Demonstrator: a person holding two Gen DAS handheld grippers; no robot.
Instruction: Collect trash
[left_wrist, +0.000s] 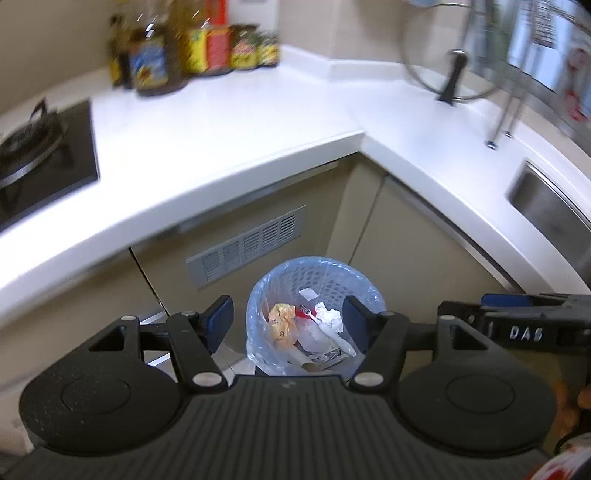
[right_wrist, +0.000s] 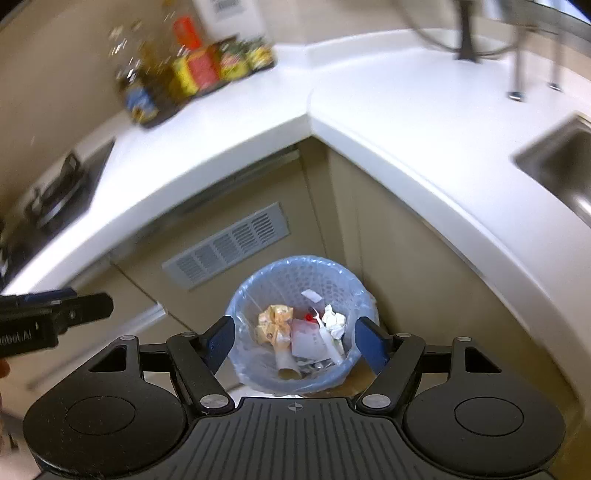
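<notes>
Looking down from both wrist views: your left tongs and right tongs stand wide apart, nothing between the pads, both hanging over the trash bin. No earlier frame here, so only the present spread counts: both empty.

Bin sits on the floor in the inside corner of the L-shaped white table, against the beige cabinet fronts, just right of the vent grille. It's a mesh basket lined with a clear bluish bag. Trash is already inside: a crumpled yellow-orange wrapper, a white crumpled paper ball, a pink-white packet, a cardboard tube, a small white scrap.

On the table: bottles and jars in the back corner, blurred. Gas stove at left, sink at right, glass pot lid standing near the rack.
</notes>
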